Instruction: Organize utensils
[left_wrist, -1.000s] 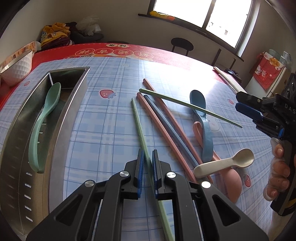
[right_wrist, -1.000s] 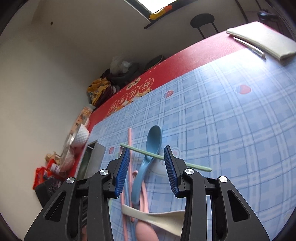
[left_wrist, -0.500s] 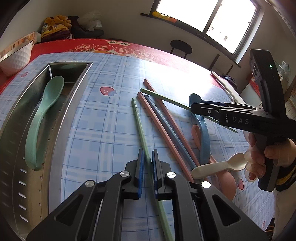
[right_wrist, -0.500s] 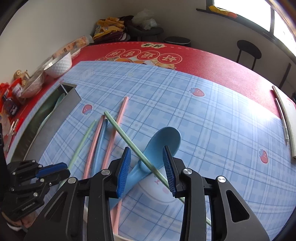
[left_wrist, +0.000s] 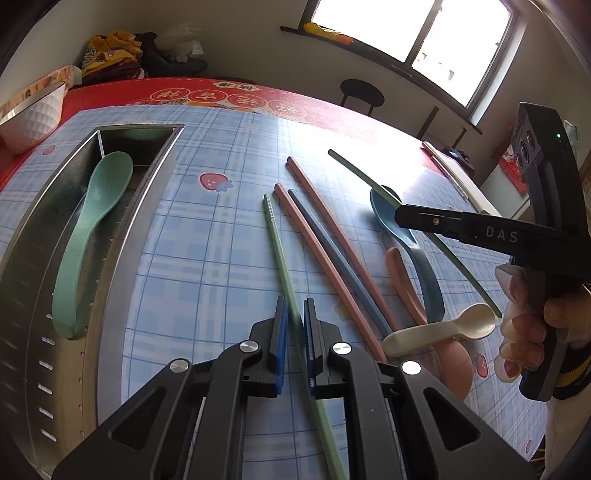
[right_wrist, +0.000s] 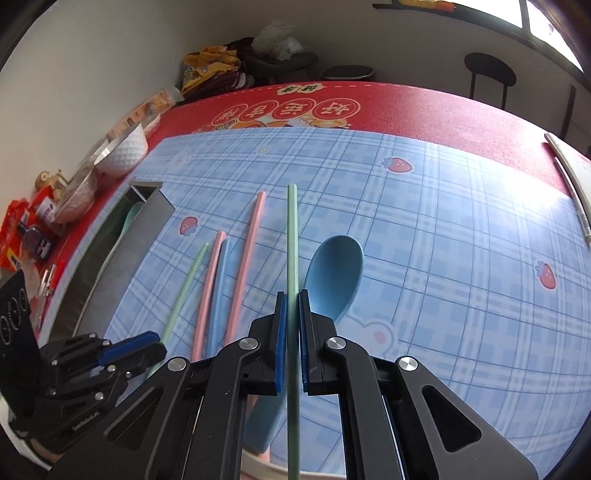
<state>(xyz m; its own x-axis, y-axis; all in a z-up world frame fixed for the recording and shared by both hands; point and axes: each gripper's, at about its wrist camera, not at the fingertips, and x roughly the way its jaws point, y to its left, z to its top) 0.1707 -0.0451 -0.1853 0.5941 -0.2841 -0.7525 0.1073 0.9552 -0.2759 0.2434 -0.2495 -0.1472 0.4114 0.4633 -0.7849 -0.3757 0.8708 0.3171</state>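
On the blue plaid tablecloth (left_wrist: 207, 258), your left gripper (left_wrist: 294, 325) is clamped on one green chopstick (left_wrist: 275, 243); your right gripper (right_wrist: 291, 314) pinches the other chopstick (right_wrist: 292, 236), beside the blue spoon (right_wrist: 334, 273). The steel tray (left_wrist: 110, 258) at left holds a green spoon (left_wrist: 92, 225).

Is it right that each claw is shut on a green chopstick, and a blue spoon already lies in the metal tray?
Not quite: the spoon in the metal tray is green, as the left wrist view shows. The blue spoon lies on the table. The rest holds.
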